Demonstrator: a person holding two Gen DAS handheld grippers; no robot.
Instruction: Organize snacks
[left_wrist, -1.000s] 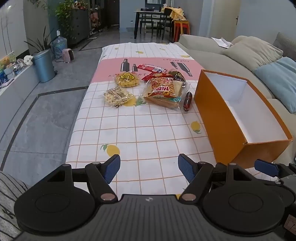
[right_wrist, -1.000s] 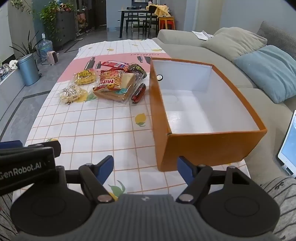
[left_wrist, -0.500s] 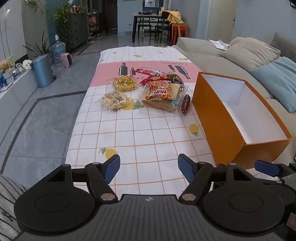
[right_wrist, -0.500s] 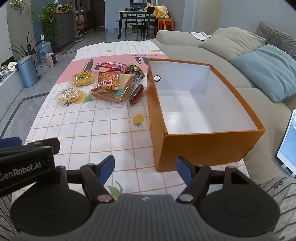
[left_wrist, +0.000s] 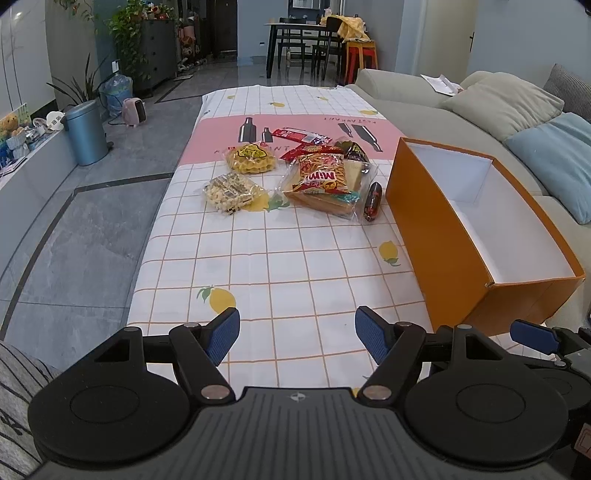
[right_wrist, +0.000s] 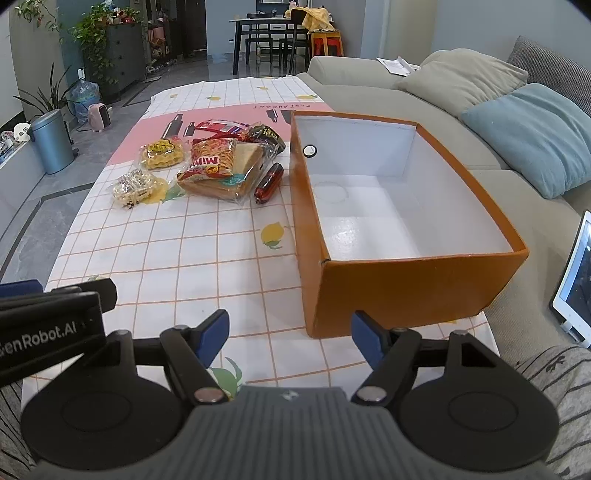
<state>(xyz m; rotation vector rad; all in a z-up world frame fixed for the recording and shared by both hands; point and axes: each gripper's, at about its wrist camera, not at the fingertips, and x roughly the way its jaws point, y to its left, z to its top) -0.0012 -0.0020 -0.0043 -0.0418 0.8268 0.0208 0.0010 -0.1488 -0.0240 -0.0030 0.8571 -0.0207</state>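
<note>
A: Left gripper (left_wrist: 297, 339)?
B: Fingers apart, nothing between, over the near tablecloth (left_wrist: 266, 258).
A: Snacks?
B: Far end, grouped: popcorn bag (left_wrist: 233, 191), waffle pack (left_wrist: 251, 158), Mimi packet (left_wrist: 322, 172) atop bread, sausage (left_wrist: 372, 196) just beside the orange box (right_wrist: 406, 288).
A: Right gripper (right_wrist: 290, 338)?
B: Fingers apart, nothing held, before the box's near corner.

a home's open living and dining room is showing here: a grey sofa (right_wrist: 354, 74) with cushions (right_wrist: 532, 136) is running along at 2 o'clock. a dining table (left_wrist: 295, 29) with chairs is standing at 12 o'clock, while potted plants (left_wrist: 129, 33), a dresser (left_wrist: 159, 48) and a bin (left_wrist: 86, 133) are lining the tiled floor at 10 o'clock.
</note>
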